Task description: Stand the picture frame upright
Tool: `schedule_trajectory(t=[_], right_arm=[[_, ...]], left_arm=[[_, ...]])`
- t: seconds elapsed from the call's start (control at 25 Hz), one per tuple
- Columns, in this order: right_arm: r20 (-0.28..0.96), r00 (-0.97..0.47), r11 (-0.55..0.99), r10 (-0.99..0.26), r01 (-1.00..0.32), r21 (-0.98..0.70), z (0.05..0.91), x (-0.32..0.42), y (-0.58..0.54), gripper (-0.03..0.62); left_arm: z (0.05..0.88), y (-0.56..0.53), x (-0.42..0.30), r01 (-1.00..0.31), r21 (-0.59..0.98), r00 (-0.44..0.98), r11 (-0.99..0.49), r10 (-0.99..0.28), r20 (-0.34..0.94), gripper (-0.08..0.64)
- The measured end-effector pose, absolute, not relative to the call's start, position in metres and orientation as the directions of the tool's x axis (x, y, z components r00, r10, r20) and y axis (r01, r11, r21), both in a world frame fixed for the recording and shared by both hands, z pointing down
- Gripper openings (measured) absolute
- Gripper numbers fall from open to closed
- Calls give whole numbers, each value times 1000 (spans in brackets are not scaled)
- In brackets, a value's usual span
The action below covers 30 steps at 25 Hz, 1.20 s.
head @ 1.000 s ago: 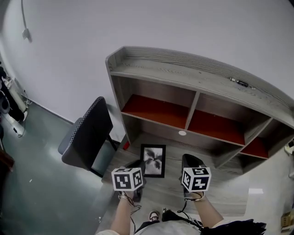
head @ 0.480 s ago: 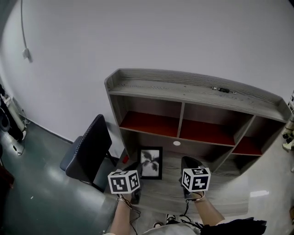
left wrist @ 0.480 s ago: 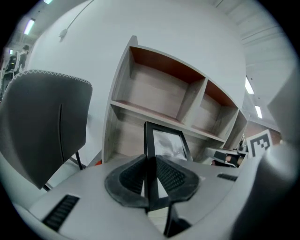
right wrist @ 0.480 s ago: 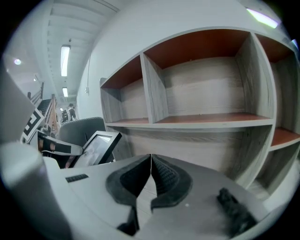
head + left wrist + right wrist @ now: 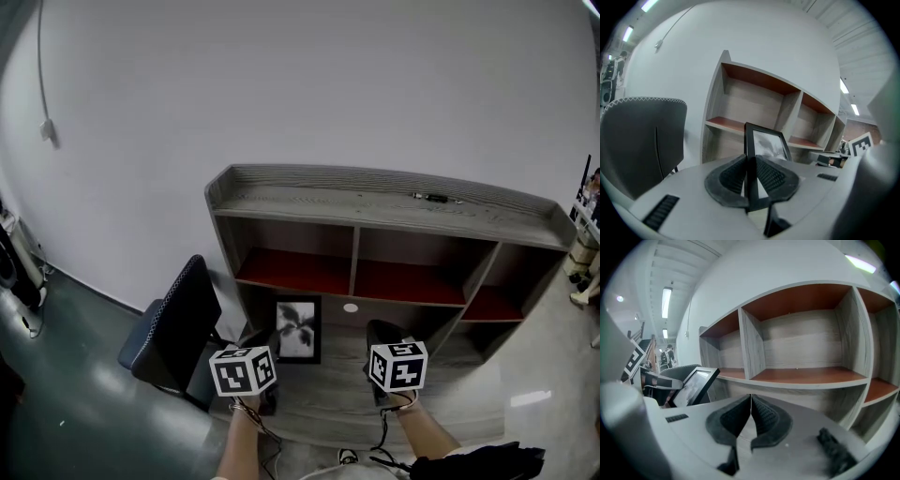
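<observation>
The black picture frame (image 5: 296, 329) with a grey flower print is held up off the grey desk (image 5: 328, 405), in front of the shelf unit. My left gripper (image 5: 269, 343) is shut on the frame's left edge. In the left gripper view the frame (image 5: 767, 142) rises between the pads, and the left gripper (image 5: 751, 165) clamps its thin black edge. My right gripper (image 5: 376, 332) hovers to the frame's right, apart from it. In the right gripper view the right gripper (image 5: 751, 405) is shut with nothing in it, and the frame (image 5: 696, 385) shows tilted at the left.
A grey shelf unit (image 5: 375, 202) with red-brown compartments stands at the back of the desk. A small dark object (image 5: 431, 197) lies on its top. A dark office chair (image 5: 173, 323) stands left of the desk. A white round cap (image 5: 350, 307) sits on the unit's back panel.
Both grippers have risen. The frame has come up with the left gripper from lower on the desk. The head view has tilted upward, so more wall shows.
</observation>
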State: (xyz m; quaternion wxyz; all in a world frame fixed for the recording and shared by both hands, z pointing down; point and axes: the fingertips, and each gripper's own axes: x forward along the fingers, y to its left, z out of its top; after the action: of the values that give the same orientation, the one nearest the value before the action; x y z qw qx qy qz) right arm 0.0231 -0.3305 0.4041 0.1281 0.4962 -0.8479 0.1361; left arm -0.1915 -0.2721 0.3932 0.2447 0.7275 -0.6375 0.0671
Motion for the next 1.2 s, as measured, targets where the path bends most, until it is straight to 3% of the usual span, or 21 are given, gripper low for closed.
schedule_trajectory(t=[1.2], right_arm=[[252, -447, 446, -858, -893, -64, 342, 25, -402, 32]], left_arm=[[317, -371, -190, -966, 219, 185, -134, -955, 232, 74]])
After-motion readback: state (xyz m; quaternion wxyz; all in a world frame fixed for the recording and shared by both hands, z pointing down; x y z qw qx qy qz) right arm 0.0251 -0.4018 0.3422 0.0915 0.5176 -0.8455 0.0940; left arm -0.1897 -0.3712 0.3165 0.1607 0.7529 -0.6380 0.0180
